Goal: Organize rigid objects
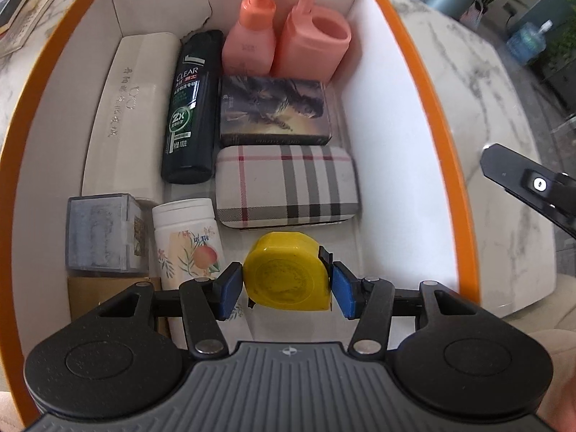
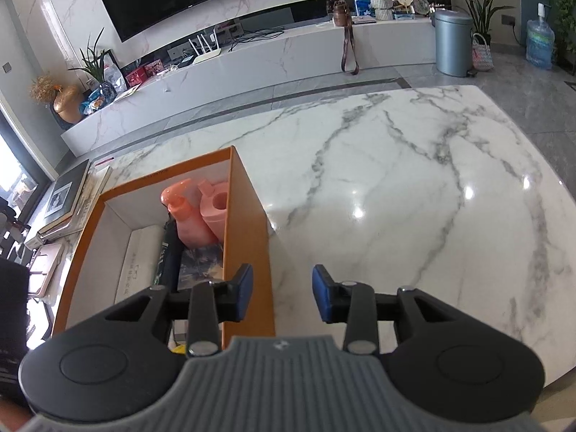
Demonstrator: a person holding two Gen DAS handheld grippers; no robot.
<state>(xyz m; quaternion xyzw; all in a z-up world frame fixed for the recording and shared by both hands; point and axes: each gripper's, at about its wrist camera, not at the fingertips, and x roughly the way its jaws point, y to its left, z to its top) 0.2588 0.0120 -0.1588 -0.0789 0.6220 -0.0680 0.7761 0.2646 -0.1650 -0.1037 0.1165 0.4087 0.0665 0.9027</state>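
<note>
Left claw (image 1: 286, 286) at bottom centre, blue pads clamped on a yellow tape measure (image 1: 286, 273), low inside the orange box (image 1: 424, 82). Above it in frame: plaid case (image 1: 288, 187), dark card box (image 1: 275, 109), two pink bottles (image 1: 284, 36); at left, black shampoo (image 1: 189, 108) and white case (image 1: 126, 108). Right claw (image 2: 282, 293) released, empty, over the marble tabletop (image 2: 396, 187) beside the box's right wall.
</note>
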